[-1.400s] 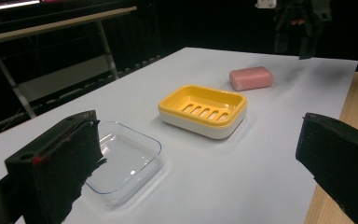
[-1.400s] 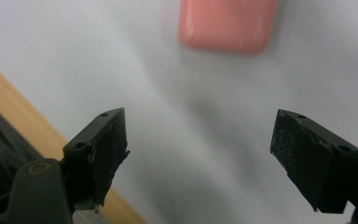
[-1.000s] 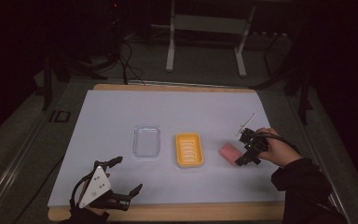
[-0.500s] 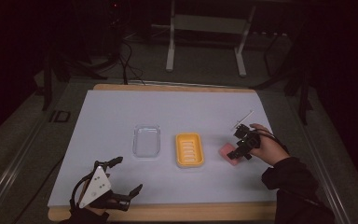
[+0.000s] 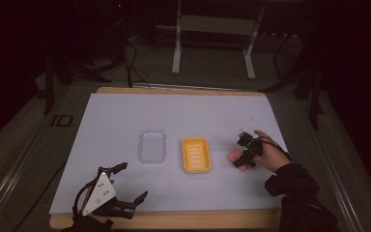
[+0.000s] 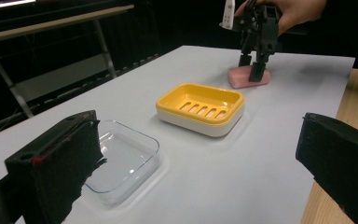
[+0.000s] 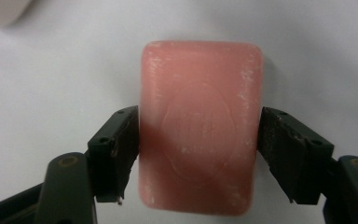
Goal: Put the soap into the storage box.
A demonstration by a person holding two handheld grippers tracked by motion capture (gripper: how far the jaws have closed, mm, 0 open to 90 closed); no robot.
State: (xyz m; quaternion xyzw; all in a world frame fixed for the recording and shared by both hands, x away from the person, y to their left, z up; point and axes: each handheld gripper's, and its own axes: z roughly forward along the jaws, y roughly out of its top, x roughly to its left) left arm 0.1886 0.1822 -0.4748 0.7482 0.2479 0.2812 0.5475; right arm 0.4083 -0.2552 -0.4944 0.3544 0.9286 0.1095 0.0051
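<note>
Right gripper view: your right gripper [image 7: 199,154] is straddling one pink soap bar [image 7: 199,126], its two jaws having just been closing and now pressing on the bar's long sides. The bar is lying flat on the white bench [image 7: 51,70]. In the high view, the bar [image 5: 235,156] is sitting just right of one yellow soap dish [image 5: 196,155]; one clear plastic lid [image 5: 152,145] is lying left of the dish. Your left gripper [image 5: 124,185] is resting near the bench's front edge, jaws spread and holding nothing.
</note>
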